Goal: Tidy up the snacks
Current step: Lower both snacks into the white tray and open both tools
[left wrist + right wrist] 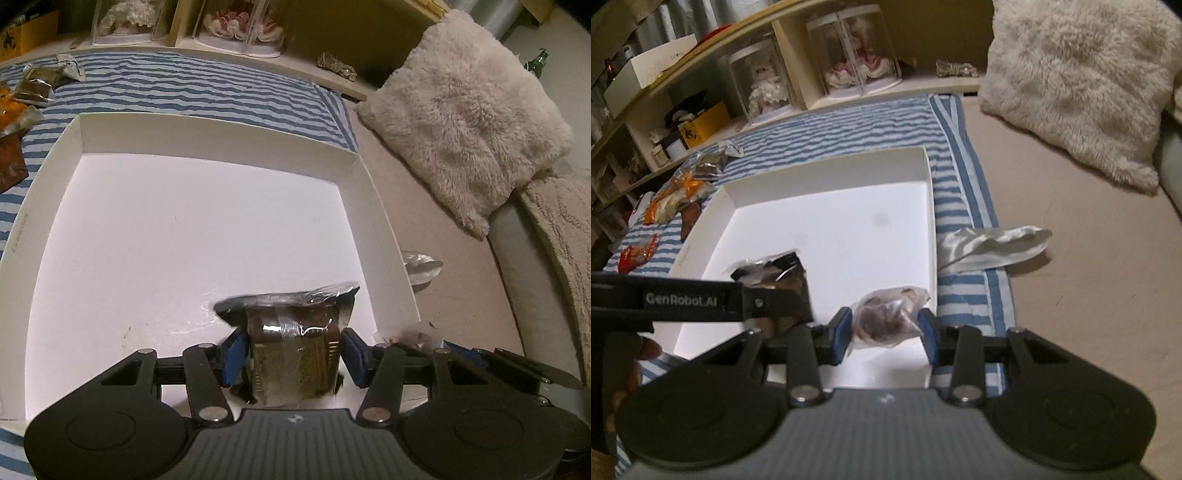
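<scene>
My left gripper [293,356] is shut on a dark brown snack pack [293,350] wrapped in clear film, held over the near right part of a white open box [207,136]. In the right wrist view that same pack [775,275] shows beside the left gripper's black body. My right gripper [884,336] is shut on a small clear-wrapped brown snack [886,317], above the box's near right corner; the white box [929,206] lies on a blue striped blanket [849,125]. Loose snack packets [679,192] lie on the blanket left of the box.
A fluffy cream pillow [1078,85] sits at the far right on beige bedding. A crumpled silver wrapper [993,245] lies just right of the box. Shelves with doll display cases [853,51] run along the back. A green bottle [539,62] stands behind the pillow.
</scene>
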A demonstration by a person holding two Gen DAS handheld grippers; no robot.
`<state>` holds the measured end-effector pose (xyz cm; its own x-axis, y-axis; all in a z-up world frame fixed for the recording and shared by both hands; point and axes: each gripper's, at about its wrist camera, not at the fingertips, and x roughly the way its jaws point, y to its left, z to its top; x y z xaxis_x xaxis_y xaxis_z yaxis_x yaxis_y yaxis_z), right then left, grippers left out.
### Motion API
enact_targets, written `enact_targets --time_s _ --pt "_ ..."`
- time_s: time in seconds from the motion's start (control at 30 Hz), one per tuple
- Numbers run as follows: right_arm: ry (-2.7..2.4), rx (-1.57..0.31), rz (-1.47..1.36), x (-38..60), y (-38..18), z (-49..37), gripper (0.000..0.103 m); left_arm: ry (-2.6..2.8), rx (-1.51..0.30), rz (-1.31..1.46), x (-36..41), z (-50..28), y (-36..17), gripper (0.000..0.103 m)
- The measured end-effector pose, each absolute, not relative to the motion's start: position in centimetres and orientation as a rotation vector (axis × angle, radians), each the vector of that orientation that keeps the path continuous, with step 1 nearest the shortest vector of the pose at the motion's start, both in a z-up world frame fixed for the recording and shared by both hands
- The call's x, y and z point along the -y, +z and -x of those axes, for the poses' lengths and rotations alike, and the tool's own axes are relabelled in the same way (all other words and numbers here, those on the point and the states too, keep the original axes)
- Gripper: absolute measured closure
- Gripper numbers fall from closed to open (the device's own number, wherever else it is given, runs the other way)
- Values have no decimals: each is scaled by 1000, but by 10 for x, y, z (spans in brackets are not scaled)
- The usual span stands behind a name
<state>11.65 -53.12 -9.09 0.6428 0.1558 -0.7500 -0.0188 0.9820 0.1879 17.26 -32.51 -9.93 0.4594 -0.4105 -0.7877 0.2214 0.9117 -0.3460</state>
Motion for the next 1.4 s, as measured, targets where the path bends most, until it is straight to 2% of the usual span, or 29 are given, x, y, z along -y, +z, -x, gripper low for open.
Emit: enact_targets --time_s 0.23,0.33,0.63,0.73,0.83,0.9,1.03,1.2,1.4 --pt "102 -873 -157 528 -96 -125 58 -386 -1040 197 323 -179 -101 46" --pt "93 -859 -167 528 -94 -127 52 -390 -1045 198 319 -179 -99 37" --pt "88 -894 -150 528 -90 -123 50 -390 -1055 142 309 -171 -92 34" --pt "81 -907 -142 528 -89 -121 47 -393 -1051 129 305 -167 -89 30" --pt "74 -914 -130 527 -86 -118 41 -395 -1045 112 303 -164 -85 27" --pt "67 -916 -122 526 -84 -116 34 -393 -1042 97 301 -161 -83 21" --pt "57 -924 -119 526 -80 -110 29 -390 -1036 78 295 -156 -79 16" --pt "37 -929 -99 522 -76 -102 16 -387 -1026 65 285 -150 -75 3" --pt "22 -929 -100 519 -73 -95 6 -398 -1002 59 270 -142 -67 0"
